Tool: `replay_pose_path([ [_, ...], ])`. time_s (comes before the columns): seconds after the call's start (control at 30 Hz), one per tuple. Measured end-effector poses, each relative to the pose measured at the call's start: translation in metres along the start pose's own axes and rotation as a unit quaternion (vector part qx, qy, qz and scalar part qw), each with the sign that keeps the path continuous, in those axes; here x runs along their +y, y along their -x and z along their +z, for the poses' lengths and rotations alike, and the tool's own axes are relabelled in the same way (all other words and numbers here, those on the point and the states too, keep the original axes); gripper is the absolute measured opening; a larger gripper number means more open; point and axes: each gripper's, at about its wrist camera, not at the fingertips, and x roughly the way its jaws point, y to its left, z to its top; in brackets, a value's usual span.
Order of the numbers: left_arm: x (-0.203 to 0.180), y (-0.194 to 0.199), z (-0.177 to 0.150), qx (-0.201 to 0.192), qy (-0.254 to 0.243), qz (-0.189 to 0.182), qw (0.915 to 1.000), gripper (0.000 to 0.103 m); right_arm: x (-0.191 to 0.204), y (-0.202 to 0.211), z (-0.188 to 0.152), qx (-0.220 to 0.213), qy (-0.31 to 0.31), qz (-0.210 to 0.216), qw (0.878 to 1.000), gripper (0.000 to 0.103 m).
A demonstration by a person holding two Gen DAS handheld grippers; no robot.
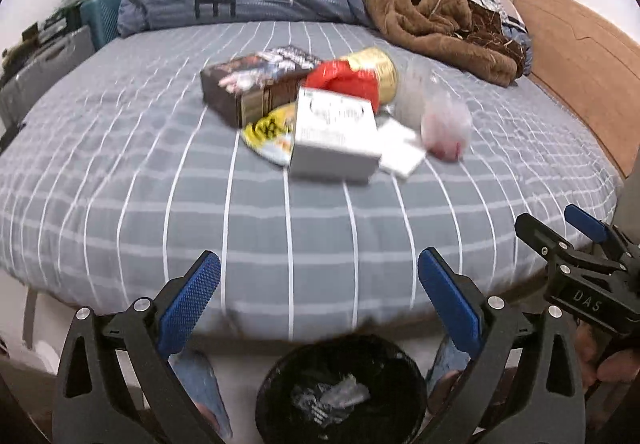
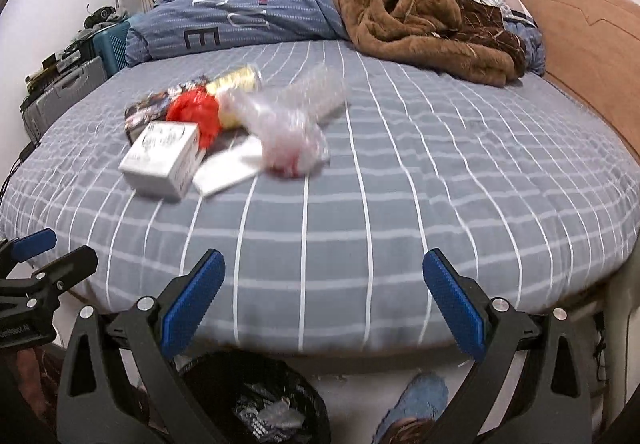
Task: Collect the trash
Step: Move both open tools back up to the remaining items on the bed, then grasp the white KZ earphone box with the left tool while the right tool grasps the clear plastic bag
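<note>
Both my claws hang at the foot of the bed [image 1: 120, 171], nothing in either. My left gripper [image 1: 319, 298] fills the bottom of its frame, jaws spread wide; my right gripper [image 2: 324, 298] is just as wide open low in its own view.

The trash sits in a heap mid-frame, a little above centre in the left view: a white box [image 1: 334, 131] at the front, a red bag [image 1: 344, 81] touching it behind, a gold can [image 1: 380, 69], a dark box [image 1: 248, 83], a yellow wrapper [image 1: 266, 133] and a clear plastic bag [image 1: 444, 123] on the right edge of the pile.

Bottom centre, below the mattress edge, the black trash bin [image 1: 340, 388] already holds some crumpled clear plastic. A brown blanket [image 2: 416, 17] is bunched at upper right.
</note>
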Motion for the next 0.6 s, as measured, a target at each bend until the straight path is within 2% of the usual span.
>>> replay_pose_path([
  [0.37,-0.002,-0.048,0.069,0.003,-0.001,0.004,1.0,0.097,-0.002,-0.05,0.051,-0.007,0.021,0.009,1.0,0.095],
  [0.47,-0.006,-0.063,0.08,0.007,-0.008,0.0,0.9999,0.097,0.001,-0.061,0.059,-0.009,0.029,0.015,0.999,0.095],
  [0.6,-0.011,-0.082,0.087,0.017,-0.021,0.006,0.9996,0.097,0.004,-0.078,0.069,-0.006,0.041,0.032,0.999,0.089],
])
